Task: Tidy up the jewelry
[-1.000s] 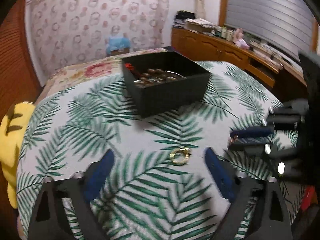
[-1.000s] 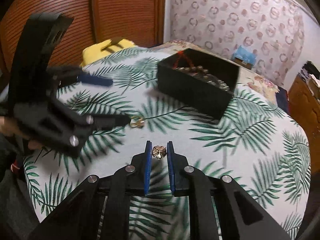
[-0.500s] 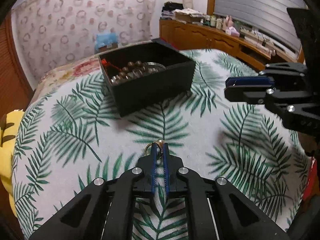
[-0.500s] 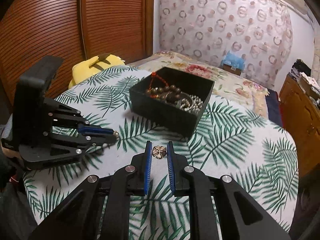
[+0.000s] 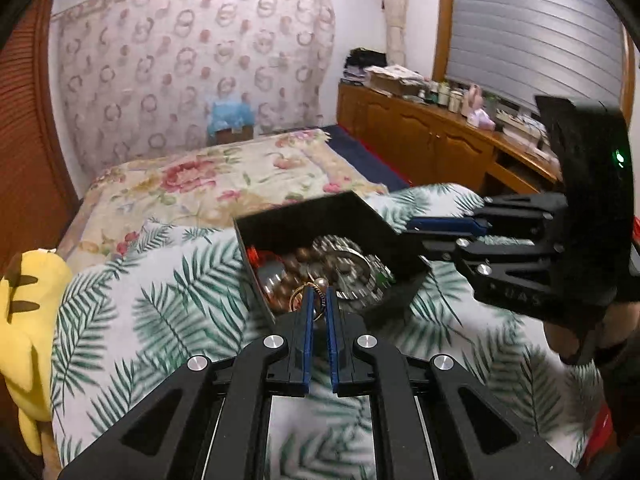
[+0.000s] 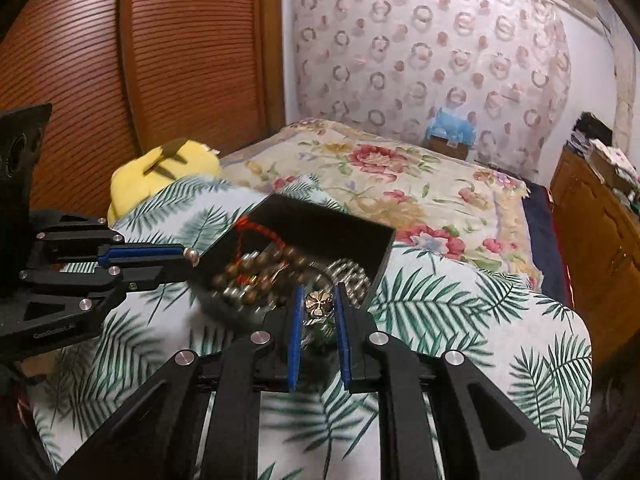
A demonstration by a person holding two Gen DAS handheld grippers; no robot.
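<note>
A black open box (image 5: 352, 210) (image 6: 340, 228) sits on the palm-leaf cloth, holding brown beads, a red cord and a silver chain bracelet (image 5: 352, 264). My left gripper (image 5: 319, 296) is shut on a gold ring (image 5: 310, 292) and holds it at the box's near edge; it also shows in the right wrist view (image 6: 188, 254). My right gripper (image 6: 319, 300) is shut on a flower-shaped gold ornament (image 6: 319, 303), raised over the box's near corner. In the left wrist view the right gripper (image 5: 416, 224) reaches over the box from the right.
A yellow plush toy (image 5: 28, 320) (image 6: 160, 168) lies at the cloth's left edge. A floral bedspread (image 5: 224, 184) stretches behind the box. Wooden cabinets (image 5: 420, 144) with clutter stand to the right, a ribbed wooden door (image 6: 120, 80) to the left.
My left gripper closed on the gold ring and lifted it from the cloth. Both grippers rose and moved forward to the box, each with its piece.
</note>
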